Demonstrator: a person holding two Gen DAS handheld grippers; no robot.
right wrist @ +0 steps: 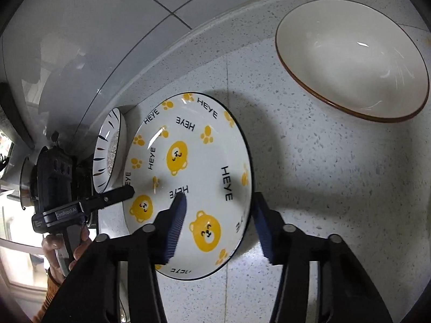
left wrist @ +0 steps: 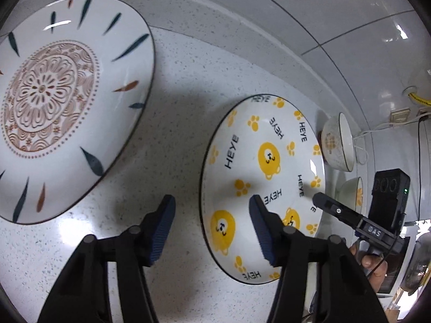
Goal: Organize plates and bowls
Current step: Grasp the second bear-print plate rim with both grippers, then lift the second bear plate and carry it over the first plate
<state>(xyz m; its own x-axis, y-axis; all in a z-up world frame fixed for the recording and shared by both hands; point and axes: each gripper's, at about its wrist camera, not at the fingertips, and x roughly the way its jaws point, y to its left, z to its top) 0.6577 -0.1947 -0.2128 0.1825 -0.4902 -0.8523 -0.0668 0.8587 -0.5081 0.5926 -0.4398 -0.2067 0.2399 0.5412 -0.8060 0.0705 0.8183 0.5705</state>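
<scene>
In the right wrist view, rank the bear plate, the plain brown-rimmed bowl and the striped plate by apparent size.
1. bear plate, nearest the camera.
2. brown-rimmed bowl, nearly as large; unsure.
3. striped plate, seen edge-on and farther away, so probably bigger than it looks.

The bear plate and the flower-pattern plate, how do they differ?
The bear plate shows yellow bears, paw prints and "HEYE" lettering; the flower-pattern plate has a brown medallion ringed by dark leaf strokes. The bear plate sits between both tongs; the flower-pattern plate lies apart. Both are round, white, dark-rimmed, on the speckled counter.
</scene>
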